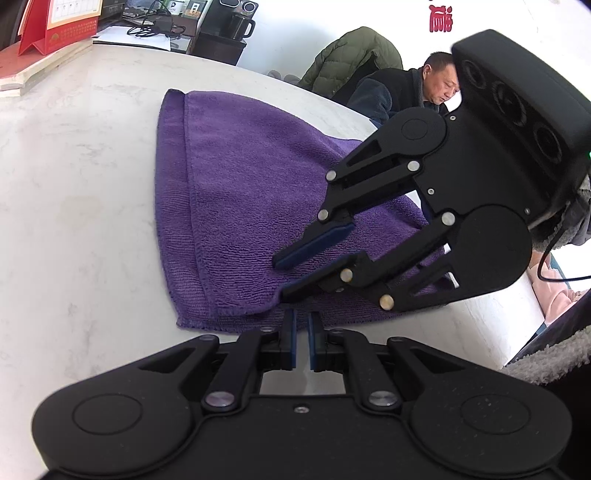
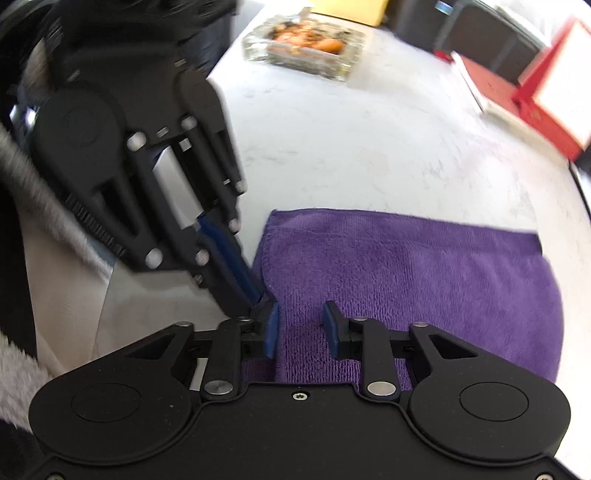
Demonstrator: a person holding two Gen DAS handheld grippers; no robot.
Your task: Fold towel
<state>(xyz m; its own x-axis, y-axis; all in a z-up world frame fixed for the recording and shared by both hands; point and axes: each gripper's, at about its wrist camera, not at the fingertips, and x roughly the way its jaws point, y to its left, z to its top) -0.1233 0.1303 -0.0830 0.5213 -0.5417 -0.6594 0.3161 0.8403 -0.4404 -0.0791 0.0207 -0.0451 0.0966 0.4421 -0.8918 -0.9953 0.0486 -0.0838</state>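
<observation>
A purple towel lies folded on the white marble table, with a doubled layer along its left side. In the left wrist view my left gripper is shut, its blue tips pinching the towel's near hem. My right gripper comes in from the right over that same near corner, jaws slightly apart with the towel's upper layer between them. In the right wrist view the right gripper stands over the towel, and its pads do not visibly press on the cloth. The left gripper points down at the towel's left corner.
A person sits at the table's far side beside a green jacket. A red calendar and a black mug stand at the back. A glass ashtray and a red box lie beyond the towel. The table edge runs close on the right.
</observation>
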